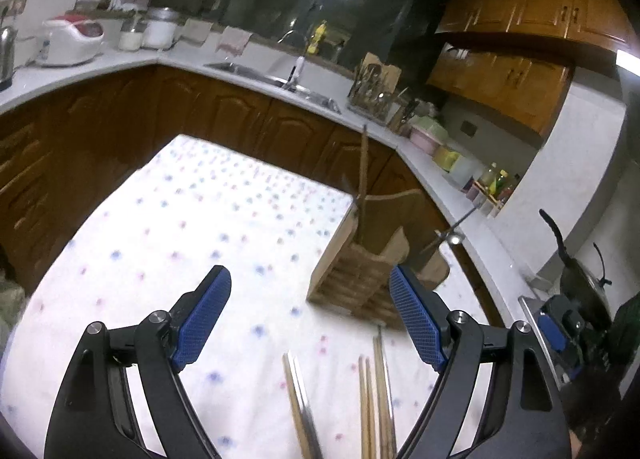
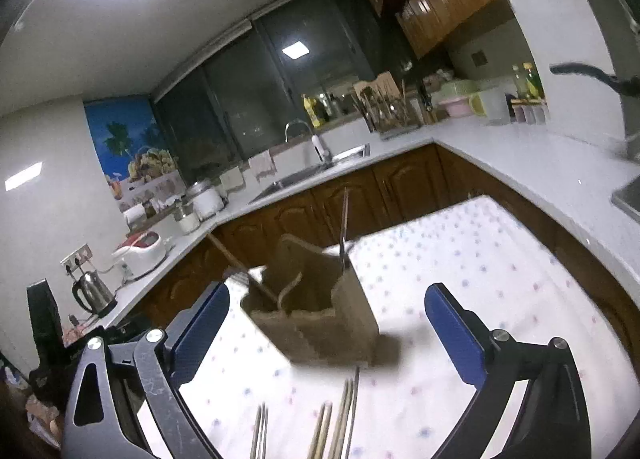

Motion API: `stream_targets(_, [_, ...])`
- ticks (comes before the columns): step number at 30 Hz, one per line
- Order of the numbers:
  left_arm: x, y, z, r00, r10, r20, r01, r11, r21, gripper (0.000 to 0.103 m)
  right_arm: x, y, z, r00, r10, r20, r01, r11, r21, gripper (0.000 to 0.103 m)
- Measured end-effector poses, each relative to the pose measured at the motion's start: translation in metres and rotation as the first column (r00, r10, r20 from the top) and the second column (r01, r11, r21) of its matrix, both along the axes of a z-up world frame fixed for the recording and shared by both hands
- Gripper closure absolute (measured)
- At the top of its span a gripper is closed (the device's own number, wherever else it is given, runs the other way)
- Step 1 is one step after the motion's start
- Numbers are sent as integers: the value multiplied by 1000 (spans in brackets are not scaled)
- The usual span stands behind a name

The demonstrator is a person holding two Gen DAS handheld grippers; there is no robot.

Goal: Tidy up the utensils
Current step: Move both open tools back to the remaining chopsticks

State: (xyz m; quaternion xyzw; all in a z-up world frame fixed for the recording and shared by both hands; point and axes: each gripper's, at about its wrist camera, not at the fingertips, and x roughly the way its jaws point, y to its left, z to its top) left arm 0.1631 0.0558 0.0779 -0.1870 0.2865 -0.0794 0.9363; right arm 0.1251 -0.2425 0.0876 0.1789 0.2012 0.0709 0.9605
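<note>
Several chopsticks (image 1: 372,399) lie lengthwise just short of the wooden holder (image 1: 360,279); we hold both hand-held grippers, left (image 1: 310,319) and right (image 2: 326,335), agape and empty, equally near.

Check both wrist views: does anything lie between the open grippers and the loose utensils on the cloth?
Nothing visible does. The loose utensils lie on bare cloth just ahead of the left gripper and right gripper, with the wooden holder beyond them.

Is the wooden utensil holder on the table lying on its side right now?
No, the holder stands upright on the dotted tablecloth, with utensils sticking up out of it.
</note>
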Motion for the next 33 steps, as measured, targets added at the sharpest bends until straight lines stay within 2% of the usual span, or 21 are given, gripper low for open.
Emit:
stream_targets(14, [-33, 6, -43, 993, 4, -118, 1, 999, 41, 20, -41, -7, -44, 992, -25, -125, 25, 1000, -3, 4])
stream_targets(21, [-37, 10, -55, 988, 17, -152, -7, 998, 64, 20, -43, -4, -51, 989, -18, -149, 16, 1000, -14, 4])
stream_targets(26, [-36, 11, -68, 981, 36, -191, -19, 996, 90, 20, -30, 15, -68, 975, 37, -219, -50, 997, -55, 8])
stream_targets(27, [-36, 11, -72, 978, 41, -203, -21, 995, 98, 20, -25, 22, -74, 968, 56, -246, -74, 995, -67, 15])
stream_targets(29, [-35, 10, -78, 974, 44, -222, -20, 994, 109, 20, -10, 40, -95, 939, 98, -330, -135, 986, -93, 38])
stream_targets(30, [-35, 9, -80, 972, 44, -231, -18, 993, 113, 20, -6, 46, -103, 929, 109, -354, -153, 983, -98, 45])
stream_targets(32, [-35, 7, -84, 969, 44, -244, -15, 993, 120, 20, 6, 59, -122, 903, 118, -413, -184, 975, -122, 70])
stream_targets(33, [-35, 6, -85, 968, 42, -249, -12, 992, 123, 20, 11, 64, -130, 893, 118, -435, -193, 972, -134, 73])
